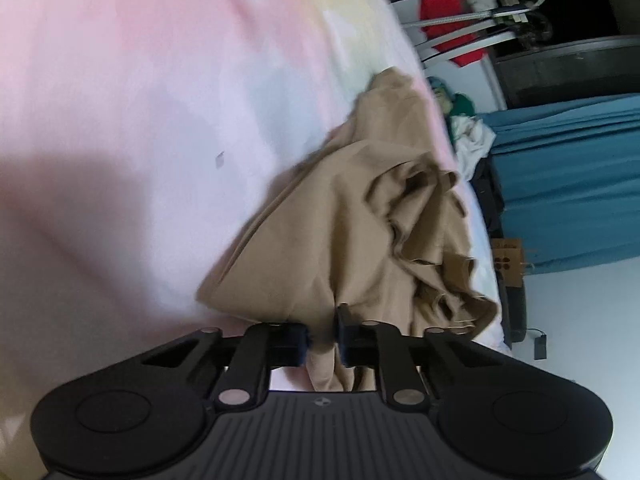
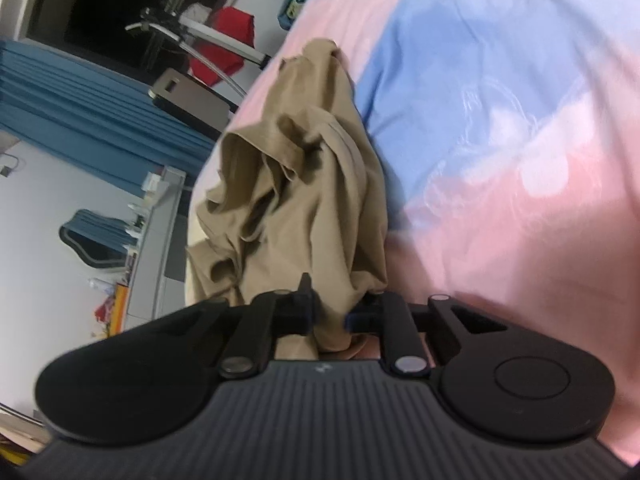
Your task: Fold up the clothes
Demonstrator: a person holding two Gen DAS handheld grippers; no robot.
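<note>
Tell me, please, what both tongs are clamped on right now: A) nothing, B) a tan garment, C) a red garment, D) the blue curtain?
B: the left tongs and the right tongs each pinch bunched fabric of the tan garment, which trails onto the pink bedsheet.

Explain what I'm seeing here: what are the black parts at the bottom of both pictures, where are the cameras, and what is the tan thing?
No robot here: a person holds a two-finger tool in each hand, each with a fisheye camera looking along its fingers. One picture comes from the left tool, the other from the right tool; the black parts are their fingers and bodies. The tan thing is a crumpled garment lying on a bed sheet of pink and blue patches. Each tool is shut on a bunch of the garment's near edge. Beyond the bed are blue curtains and a red cloth on a rack.
</note>
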